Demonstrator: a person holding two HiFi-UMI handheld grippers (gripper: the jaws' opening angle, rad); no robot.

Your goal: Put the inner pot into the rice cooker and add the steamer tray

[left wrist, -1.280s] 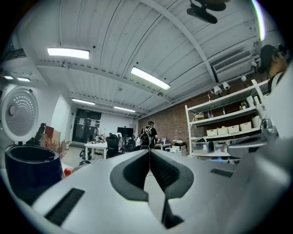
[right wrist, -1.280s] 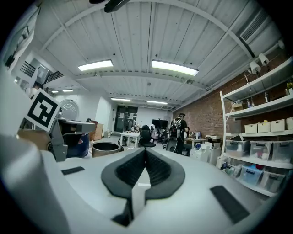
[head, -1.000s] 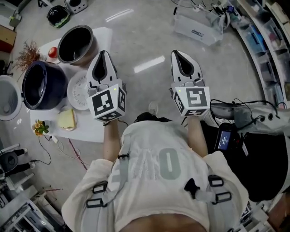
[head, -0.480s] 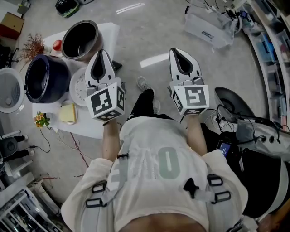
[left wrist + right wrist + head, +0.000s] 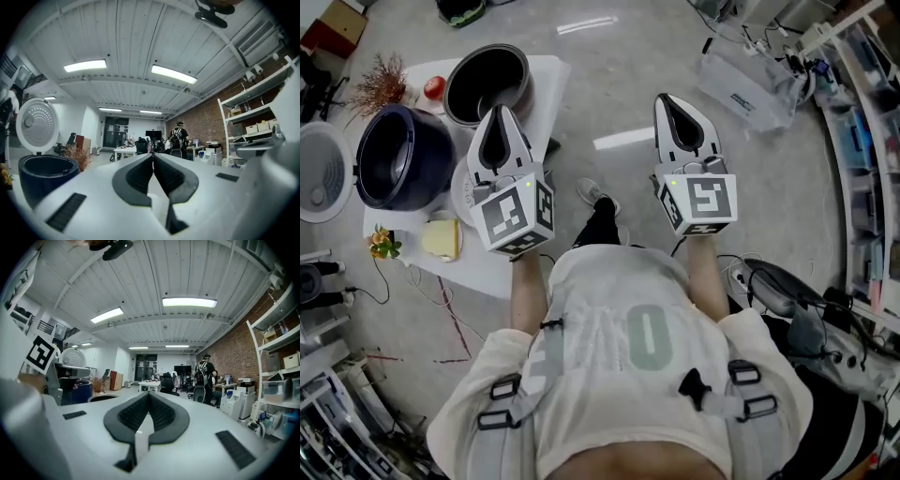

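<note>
On the white bench (image 5: 546,94), the round grey metal inner pot (image 5: 487,82) stands upright, mouth up, just beside the open dark-blue rice cooker (image 5: 401,164); being round, it has no long axis. Judged step: approach. The fingers of the left gripper (image 5: 499,114) and right gripper (image 5: 668,101) are closed and empty; next they must open onto the pot's rim.

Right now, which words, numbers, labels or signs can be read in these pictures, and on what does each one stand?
"0" (or a letter O): large pale character on the person's shirt.
Square black-and-white markers, no words: on the cubes of the left gripper and the right gripper.
Dark label on the plastic box on the floor: too small to read.
Nothing else is legible.
</note>
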